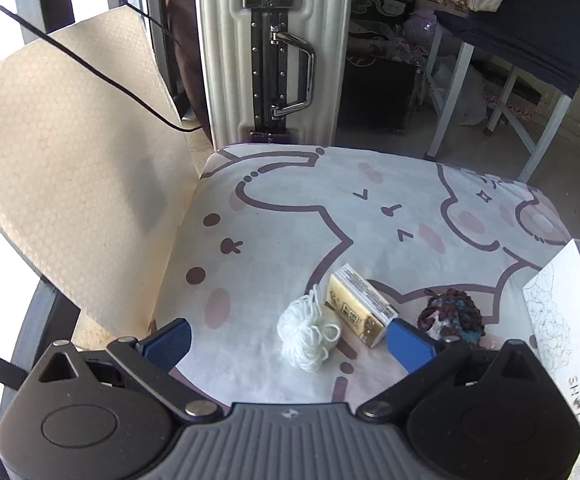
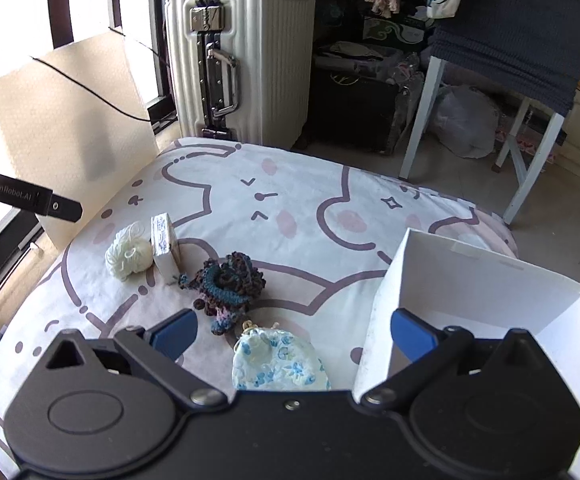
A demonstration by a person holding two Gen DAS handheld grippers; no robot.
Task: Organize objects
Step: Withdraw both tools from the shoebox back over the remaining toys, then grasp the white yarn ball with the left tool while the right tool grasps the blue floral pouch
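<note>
We hover both grippers spread wide and empty over the bed: the left gripper [image 1: 288,338] above the yarn ball [image 1: 308,334], the right gripper [image 2: 294,330] above the floral pouch [image 2: 280,364]. Nothing seems packed yet; next we should pinch one item and carry it into the white box [image 2: 470,276].

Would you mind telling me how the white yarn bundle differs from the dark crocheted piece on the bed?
The white yarn bundle is plain cream, loose strands; the dark crocheted piece is worked stitches in blue and brown. The bundle touches the small box; the crocheted piece lies nearer the white bin. Both rest untouched on the bedsheet.
</note>
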